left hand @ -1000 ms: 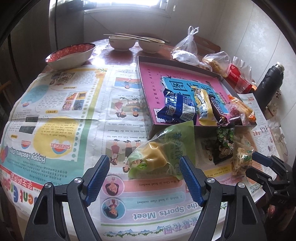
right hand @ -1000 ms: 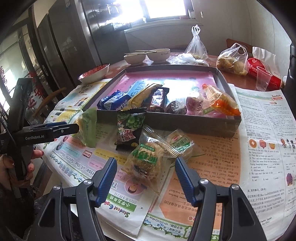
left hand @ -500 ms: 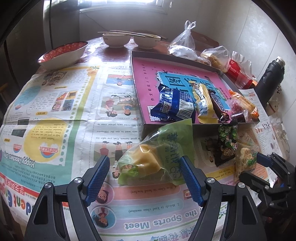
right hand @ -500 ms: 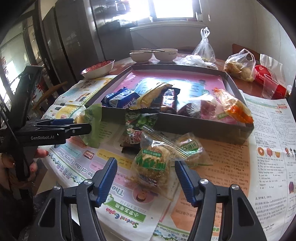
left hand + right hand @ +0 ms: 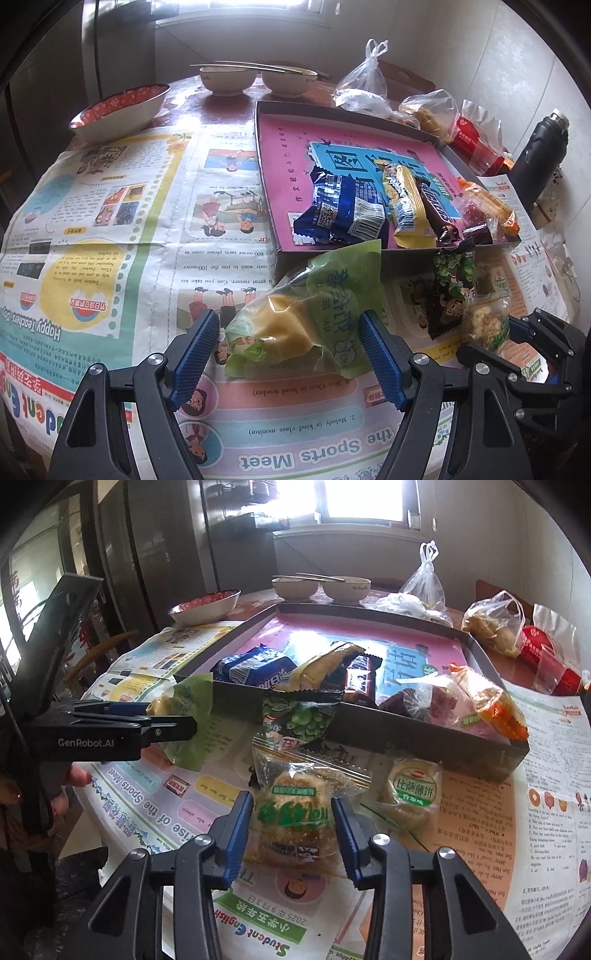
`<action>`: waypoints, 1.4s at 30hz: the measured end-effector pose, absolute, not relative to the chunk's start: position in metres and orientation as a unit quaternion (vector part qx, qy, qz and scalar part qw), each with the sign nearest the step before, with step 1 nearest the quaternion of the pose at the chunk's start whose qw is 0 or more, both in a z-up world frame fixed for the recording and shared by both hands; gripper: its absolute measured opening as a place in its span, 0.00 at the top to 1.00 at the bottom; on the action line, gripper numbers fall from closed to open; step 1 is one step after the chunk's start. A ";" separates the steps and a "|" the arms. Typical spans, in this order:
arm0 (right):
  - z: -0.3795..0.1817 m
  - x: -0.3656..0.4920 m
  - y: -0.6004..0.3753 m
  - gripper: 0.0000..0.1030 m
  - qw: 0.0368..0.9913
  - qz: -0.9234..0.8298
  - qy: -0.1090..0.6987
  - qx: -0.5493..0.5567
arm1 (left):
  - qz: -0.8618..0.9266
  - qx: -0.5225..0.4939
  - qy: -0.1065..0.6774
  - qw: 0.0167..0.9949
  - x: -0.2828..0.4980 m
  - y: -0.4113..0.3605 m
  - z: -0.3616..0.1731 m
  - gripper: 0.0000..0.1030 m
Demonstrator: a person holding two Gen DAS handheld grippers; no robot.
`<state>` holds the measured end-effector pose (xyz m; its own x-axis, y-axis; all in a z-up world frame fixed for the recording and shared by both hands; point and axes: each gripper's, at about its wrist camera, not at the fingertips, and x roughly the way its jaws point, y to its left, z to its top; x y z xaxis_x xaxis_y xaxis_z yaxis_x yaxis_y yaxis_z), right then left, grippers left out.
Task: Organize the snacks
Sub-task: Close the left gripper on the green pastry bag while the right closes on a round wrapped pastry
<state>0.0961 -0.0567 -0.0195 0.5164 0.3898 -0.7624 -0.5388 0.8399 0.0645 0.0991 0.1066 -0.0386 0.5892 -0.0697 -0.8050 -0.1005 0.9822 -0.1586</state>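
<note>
A green packet with a yellow cake (image 5: 295, 321) lies on the newspaper against the front wall of a dark box (image 5: 264, 155). My left gripper (image 5: 288, 325) stands open, one finger on each side of that packet. The box (image 5: 424, 734) holds a blue packet (image 5: 343, 210), a yellow one (image 5: 404, 199) and several more snacks. My right gripper (image 5: 291, 812) is closing, and its pads touch both sides of a clear rice-cracker packet with a green label (image 5: 291, 812). A green-pea packet (image 5: 303, 720) leans on the box behind it. A round biscuit packet (image 5: 413, 790) lies to its right.
Newspaper (image 5: 110, 229) covers the round table, whose near edge runs just under both grippers. At the back stand a red-patterned bowl (image 5: 118, 114), two pale bowls with chopsticks (image 5: 229, 79) and plastic bags (image 5: 362, 92). A black flask (image 5: 539, 155) is at the right. A person's hand (image 5: 74, 775) holds the left gripper.
The right gripper's jaws have narrowed onto the rice-cracker packet, which now looms closer between them. The left gripper keeps its width and has hardly shifted around the green packet.
</note>
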 end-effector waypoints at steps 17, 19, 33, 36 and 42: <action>-0.013 0.094 -0.067 0.59 0.867 0.271 0.412 -0.072 | 0.021 -0.063 0.446 0.893 0.095 0.105 -0.038 0.57; -0.012 0.093 -0.067 0.59 0.867 0.271 0.411 -0.071 | 0.014 -0.074 0.446 0.892 0.093 0.109 -0.038 0.60; -0.005 0.091 -0.074 0.59 0.870 0.272 0.407 -0.057 | -0.003 -0.106 0.428 0.897 0.074 0.121 -0.019 0.61; -0.002 0.091 -0.076 0.59 0.870 0.274 0.406 -0.053 | -0.003 -0.109 0.416 0.903 0.069 0.122 -0.008 0.61; 0.009 0.090 -0.083 0.59 0.877 0.272 0.395 -0.045 | -0.011 -0.106 0.402 0.909 0.065 0.116 0.008 0.61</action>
